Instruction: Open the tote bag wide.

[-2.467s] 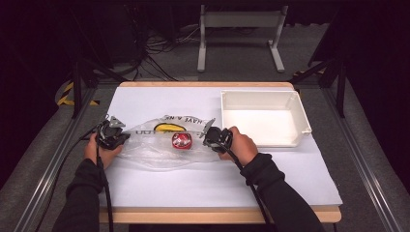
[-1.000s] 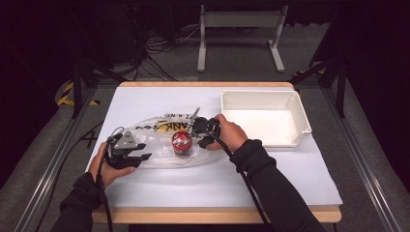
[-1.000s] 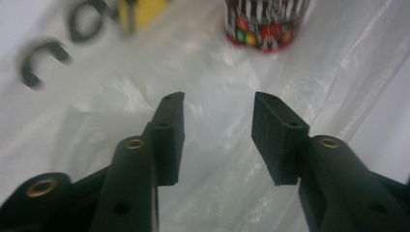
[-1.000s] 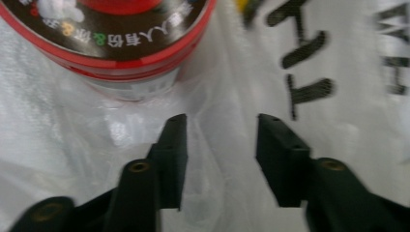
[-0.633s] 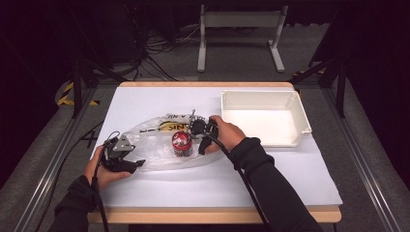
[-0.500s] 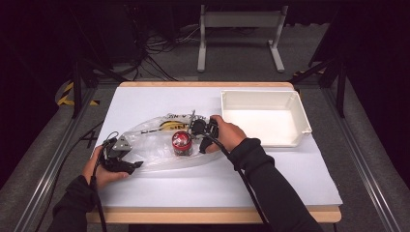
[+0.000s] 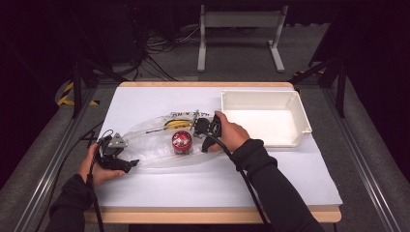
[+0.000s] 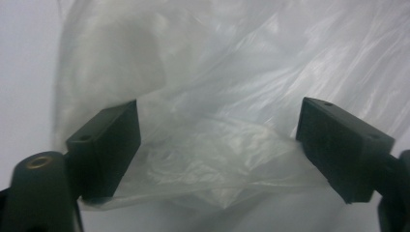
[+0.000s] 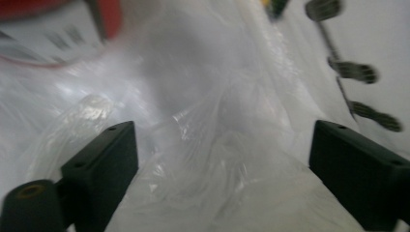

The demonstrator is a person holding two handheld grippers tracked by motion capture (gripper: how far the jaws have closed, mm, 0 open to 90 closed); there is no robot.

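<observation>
Two grippers, left gripper (image 7: 126, 163) and right gripper (image 7: 202, 124), just opened around one plastic bag (image 7: 154, 145) holding one red can (image 7: 182, 140).

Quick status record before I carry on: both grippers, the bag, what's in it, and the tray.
left gripper: jaws open, just been opening, at the bag's near-left end; film lies loose between them
right gripper: jaws open, just been opening, at the bag's far-right end; film between them, not pinched
plastic bag: clear, lying flat on the white sheet
red round item: inside the bag, near its middle
yellow item: at the bag's far edge
white tray: right of the bag, nothing in it
</observation>
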